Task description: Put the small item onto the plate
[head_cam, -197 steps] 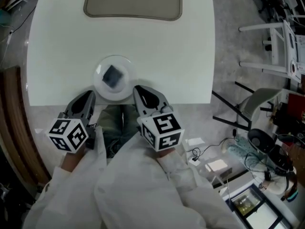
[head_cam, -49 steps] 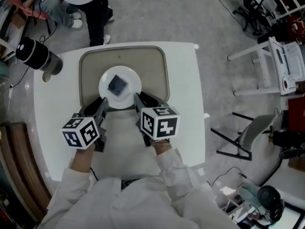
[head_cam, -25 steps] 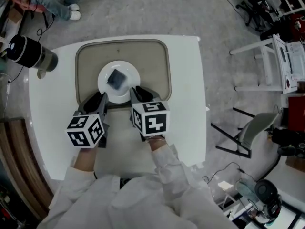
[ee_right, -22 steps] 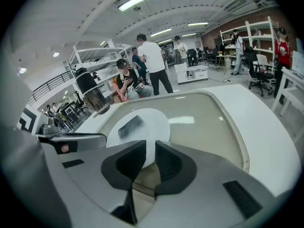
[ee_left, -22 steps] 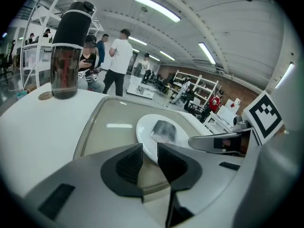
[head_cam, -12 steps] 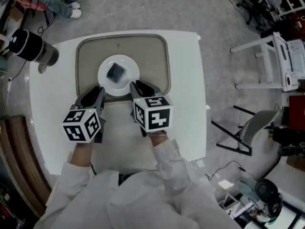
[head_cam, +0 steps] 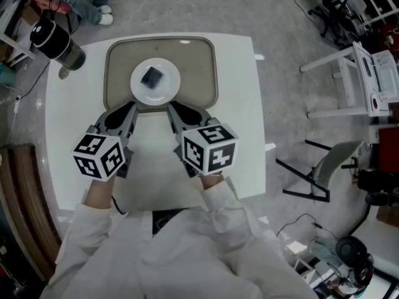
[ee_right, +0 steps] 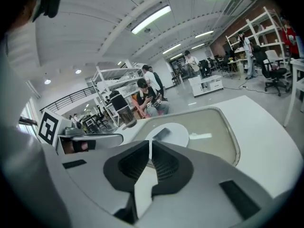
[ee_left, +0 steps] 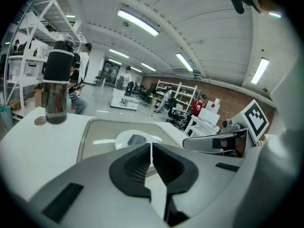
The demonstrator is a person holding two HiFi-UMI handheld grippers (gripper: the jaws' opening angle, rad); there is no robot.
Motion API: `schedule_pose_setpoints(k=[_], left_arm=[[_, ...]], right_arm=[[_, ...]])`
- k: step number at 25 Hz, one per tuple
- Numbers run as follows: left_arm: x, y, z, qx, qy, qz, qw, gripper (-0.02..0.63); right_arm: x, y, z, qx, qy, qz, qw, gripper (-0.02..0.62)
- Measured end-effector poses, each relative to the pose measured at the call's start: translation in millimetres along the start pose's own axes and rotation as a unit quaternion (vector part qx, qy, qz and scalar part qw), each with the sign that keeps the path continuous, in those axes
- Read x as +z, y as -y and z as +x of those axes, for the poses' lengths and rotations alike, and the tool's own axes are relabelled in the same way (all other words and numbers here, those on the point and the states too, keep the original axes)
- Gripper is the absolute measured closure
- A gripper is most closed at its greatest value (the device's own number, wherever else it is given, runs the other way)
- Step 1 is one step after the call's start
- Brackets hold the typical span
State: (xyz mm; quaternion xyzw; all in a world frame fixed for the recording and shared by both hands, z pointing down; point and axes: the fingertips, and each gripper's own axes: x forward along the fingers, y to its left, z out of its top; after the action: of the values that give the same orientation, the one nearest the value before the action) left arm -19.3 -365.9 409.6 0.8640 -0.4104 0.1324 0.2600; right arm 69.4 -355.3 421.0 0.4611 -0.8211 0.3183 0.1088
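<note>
Item (head_cam: pixel 151 76) lay on plate (head_cam: pixel 169 88) in tray (head_cam: pixel 201 67), just beyond both jaws. Left gripper (head_cam: pixel 129 109) jaws pressed together, empty. Right gripper (head_cam: pixel 172 108) jaws closing, nothing between. Item's make unclear.

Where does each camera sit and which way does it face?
Head view: on the person's head, looking steeply down at table, tray, plate, small item; sleeves, left gripper, right gripper show.
Left gripper view: on the left gripper, looking along its shut jaws toward plate and bottle; right gripper at right.
Right gripper view: on the right gripper, looking along its closing, empty jaws toward the plate; left gripper at left.
Shared: all three show the small item on the plate.
</note>
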Motion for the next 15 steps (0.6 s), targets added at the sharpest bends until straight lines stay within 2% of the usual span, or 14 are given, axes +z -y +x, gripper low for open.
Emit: schedule_pose_setpoints(k=[6,10,15], left_arm=[[-3,38,-40,-0.022,0.038,-0.003,0.999,0.592],[-10,68,-66,-0.021,0.054,0.007,0.9983,0.594],[-37,91,-103,-0.01,0.059,-0.003,0.9982,0.594]], right_arm=[[-6,-32,-46,0.036,0.031,-0.038,0.998,0.58],[-19,-45,-83,0.052,0.038,-0.062,0.996,0.58],[-45,-68,-121,0.078,0.041,-0.066,0.994,0.58]])
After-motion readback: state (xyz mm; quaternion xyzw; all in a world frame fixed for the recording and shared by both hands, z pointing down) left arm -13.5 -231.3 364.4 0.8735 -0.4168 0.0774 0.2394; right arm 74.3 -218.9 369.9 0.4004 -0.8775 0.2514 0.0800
